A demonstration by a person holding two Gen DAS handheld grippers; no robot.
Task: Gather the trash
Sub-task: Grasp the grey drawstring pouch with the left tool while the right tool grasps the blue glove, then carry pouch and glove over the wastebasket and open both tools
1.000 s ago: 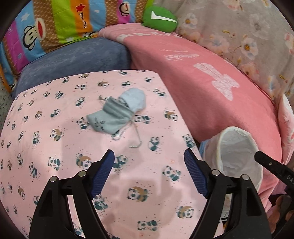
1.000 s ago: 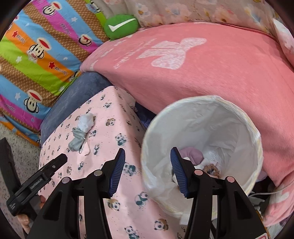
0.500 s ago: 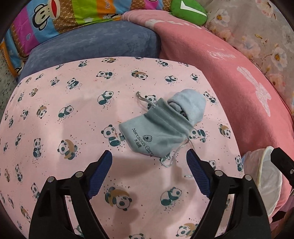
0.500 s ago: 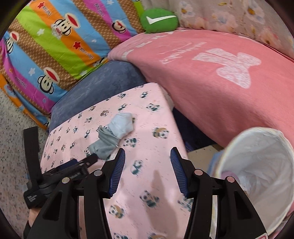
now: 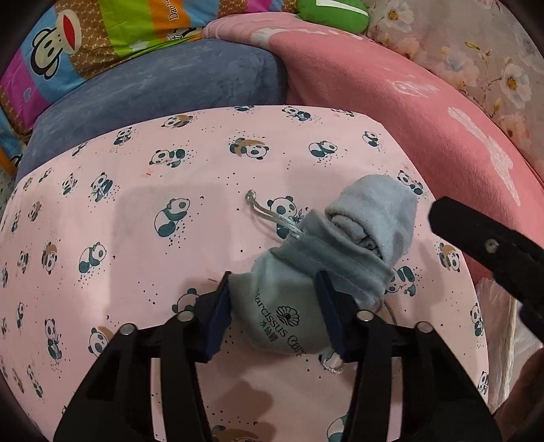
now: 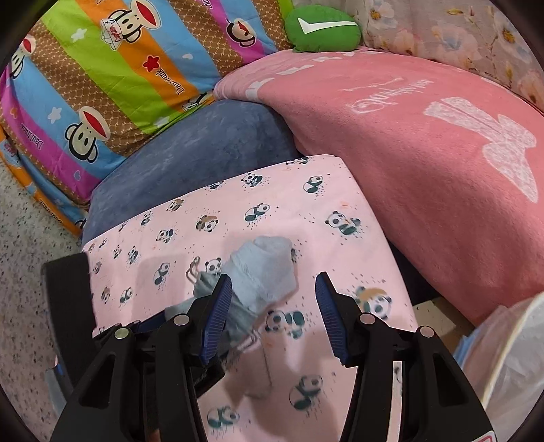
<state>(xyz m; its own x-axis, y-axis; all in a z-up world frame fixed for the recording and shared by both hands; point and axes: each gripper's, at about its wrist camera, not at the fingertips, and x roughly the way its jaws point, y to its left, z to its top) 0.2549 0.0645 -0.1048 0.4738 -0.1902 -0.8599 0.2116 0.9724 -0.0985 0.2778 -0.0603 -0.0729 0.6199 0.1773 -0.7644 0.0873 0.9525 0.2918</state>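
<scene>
A grey-blue drawstring pouch (image 5: pixel 289 306) with a light blue cloth (image 5: pixel 377 217) rolled into its mouth lies on the pink panda-print surface (image 5: pixel 136 272). My left gripper (image 5: pixel 275 312) has closed in around the pouch's bottom end, both pads touching its sides. In the right wrist view the light blue cloth (image 6: pixel 261 272) lies just ahead of my right gripper (image 6: pixel 273 307), which is open, empty and hovering above. The white-lined trash bin (image 6: pixel 510 357) sits at the lower right.
A pink blanket (image 6: pixel 425 153) lies to the right, a blue cushion (image 6: pixel 204 149) behind, a striped monkey-print quilt (image 6: pixel 102 68) and a green pillow (image 6: pixel 323 30) farther back. Speckled floor (image 6: pixel 27 272) is at the left. The right gripper's body (image 5: pixel 493 251) shows in the left wrist view.
My left gripper moved forward onto the pouch and narrowed its fingers around it. My right gripper swung left from the bin to above the pouch.
</scene>
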